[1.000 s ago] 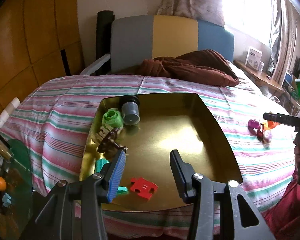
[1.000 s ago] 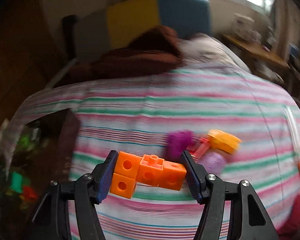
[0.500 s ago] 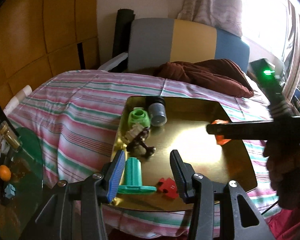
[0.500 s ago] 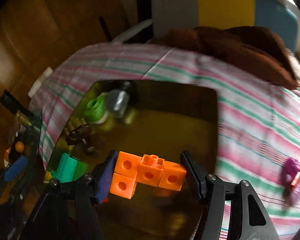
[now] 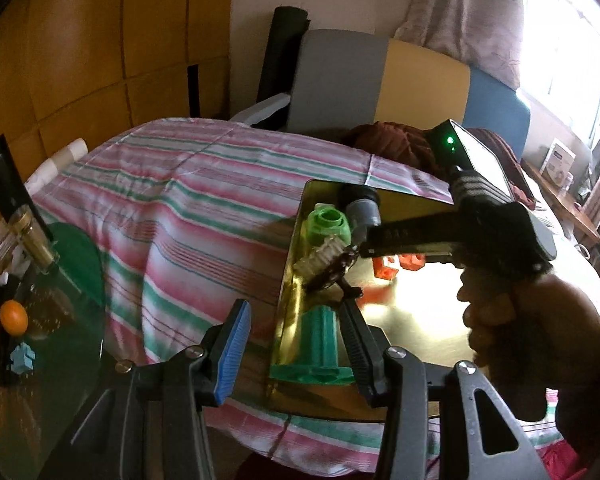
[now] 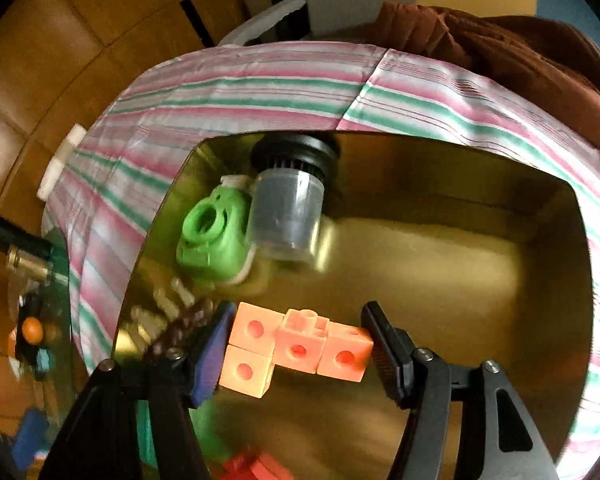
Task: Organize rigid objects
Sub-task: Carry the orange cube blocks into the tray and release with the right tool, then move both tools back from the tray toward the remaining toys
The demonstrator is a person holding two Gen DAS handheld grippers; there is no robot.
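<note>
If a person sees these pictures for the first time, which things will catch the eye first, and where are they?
First, the orange cube piece between the right tongs, over the golden tray on the striped bedcover. Next, the bright green toy and the grey jar, side by side in the tray's far left corner. In the left wrist view, the empty left tongs frame a teal piece at the tray's near edge.

You've got hard daylight from the window [image 5: 572,40] top right in the left wrist view; it's blown out to white. It throws a hot glare patch on the gold tray [image 5: 420,304], washing out detail there. Wood wall on the left stays dim. Right wrist view is darker and soft: motion blur smears the orange cube block [image 6: 296,350] and tray contents. Both fisheyes bend straight lines and vignette black at corners.
</note>
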